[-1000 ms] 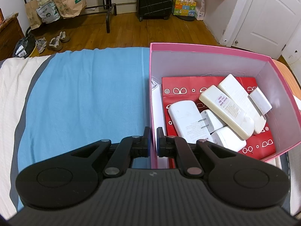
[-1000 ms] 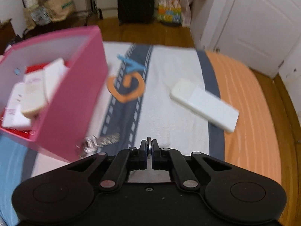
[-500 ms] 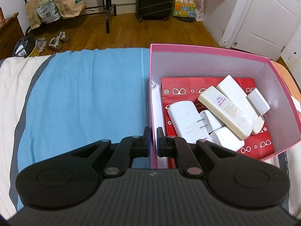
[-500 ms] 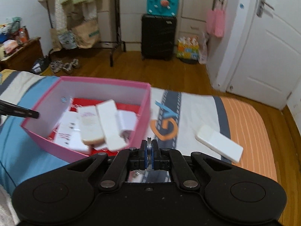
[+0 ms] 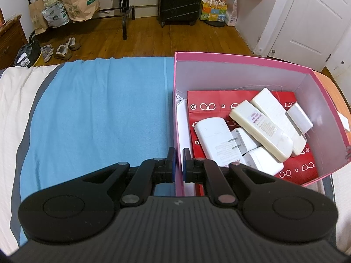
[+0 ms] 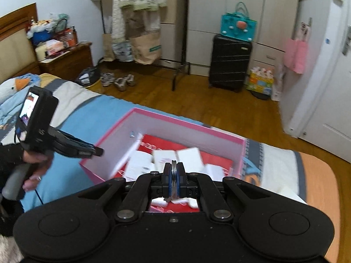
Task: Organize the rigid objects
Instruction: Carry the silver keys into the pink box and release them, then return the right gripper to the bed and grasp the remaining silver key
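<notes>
Two remotes (image 5: 261,131) lie diag. in pink box (image 5: 241,58).

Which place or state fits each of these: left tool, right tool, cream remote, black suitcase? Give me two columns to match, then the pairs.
1. left tool
2. right tool
3. cream remote
4. black suitcase

A. standing on the wooden floor
B. clamped on the pink box wall
C. lying inside the box
D. shut on a thin metal piece

Pairs: 1-B, 2-D, 3-C, 4-A
</notes>
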`<state>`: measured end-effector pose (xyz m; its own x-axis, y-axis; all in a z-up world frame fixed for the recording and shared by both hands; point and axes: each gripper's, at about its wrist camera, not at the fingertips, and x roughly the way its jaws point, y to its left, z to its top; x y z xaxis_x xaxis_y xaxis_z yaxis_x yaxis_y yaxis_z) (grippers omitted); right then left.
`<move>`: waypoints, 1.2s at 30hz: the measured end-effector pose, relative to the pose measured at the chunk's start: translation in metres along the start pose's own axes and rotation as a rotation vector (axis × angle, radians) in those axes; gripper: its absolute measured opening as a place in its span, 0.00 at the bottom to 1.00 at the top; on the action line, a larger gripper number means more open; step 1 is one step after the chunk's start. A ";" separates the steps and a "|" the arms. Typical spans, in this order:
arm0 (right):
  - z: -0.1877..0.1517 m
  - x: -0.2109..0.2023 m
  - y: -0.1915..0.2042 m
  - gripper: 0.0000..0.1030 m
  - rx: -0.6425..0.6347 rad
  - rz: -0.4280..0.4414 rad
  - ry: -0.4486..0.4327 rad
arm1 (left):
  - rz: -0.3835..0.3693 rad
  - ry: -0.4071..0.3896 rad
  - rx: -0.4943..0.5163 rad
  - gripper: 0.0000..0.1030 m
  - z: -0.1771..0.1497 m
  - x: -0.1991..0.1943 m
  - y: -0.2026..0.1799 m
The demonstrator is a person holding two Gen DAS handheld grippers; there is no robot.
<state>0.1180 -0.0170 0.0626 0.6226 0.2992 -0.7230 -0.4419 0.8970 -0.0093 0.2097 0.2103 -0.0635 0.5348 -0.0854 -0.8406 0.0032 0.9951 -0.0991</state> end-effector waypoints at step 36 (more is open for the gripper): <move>-0.015 0.025 -0.099 0.39 0.153 0.121 0.028 | 0.048 0.009 0.009 0.06 0.003 0.001 -0.008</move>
<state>0.1675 -0.1029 0.0351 0.5517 0.4009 -0.7314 -0.4078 0.8946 0.1828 0.2128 0.2022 -0.0616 0.5269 -0.0380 -0.8491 -0.0150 0.9984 -0.0540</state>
